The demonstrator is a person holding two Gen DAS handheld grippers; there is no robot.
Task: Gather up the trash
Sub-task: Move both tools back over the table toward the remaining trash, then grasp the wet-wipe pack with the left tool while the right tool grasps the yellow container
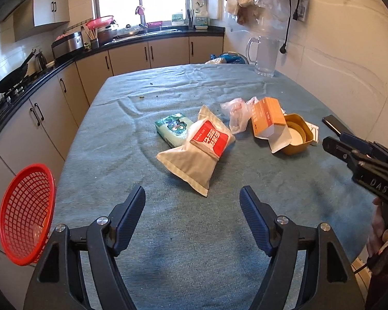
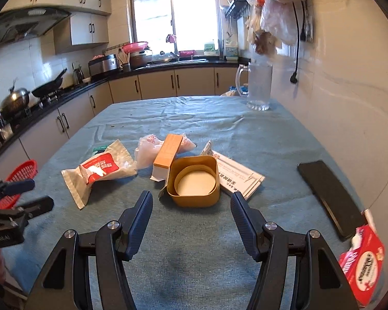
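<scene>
1. both claws hang above the near part of the table [image 1: 121, 139], which is covered in a blue-grey ribbed cloth. the left gripper [image 1: 192, 199] is spread wide and holds nothing; the right gripper [image 2: 191, 206] is likewise wide open and empty.
2. the trash lies in a loose cluster at mid-table, just beyond both claws. the red mesh basket [image 1: 25, 214] sits off the near left edge, beside the left gripper, and looks like the likely place for the trash.
3. the relation that matters: the snack bag [image 1: 196, 152] lies straight ahead of the left gripper, its near corner just beyond the fingertips. its long axis runs from near to far, tilted a little rightward, so the open jaws roughly straddle its narrow width. the left hand is the nearer one for it.
4. the yellow tub [image 2: 194, 180] sits directly ahead of the right gripper, centred between the fingers, so that arm is nearer for it.
5. materials: the snack bag is a crinkly, puffed film with a red label, soft and likely to slip or crumple. the tub is rigid, rounded-square, with a pale round insert inside. the orange carton [image 2: 168, 152] is stiff card with an open flap, touching the tub's far left side. a thin clear plastic bag [image 1: 235, 113] lies crumpled behind it, and a green tissue pack [image 1: 174, 129] lies partly under the snack bag's far left.
</scene>
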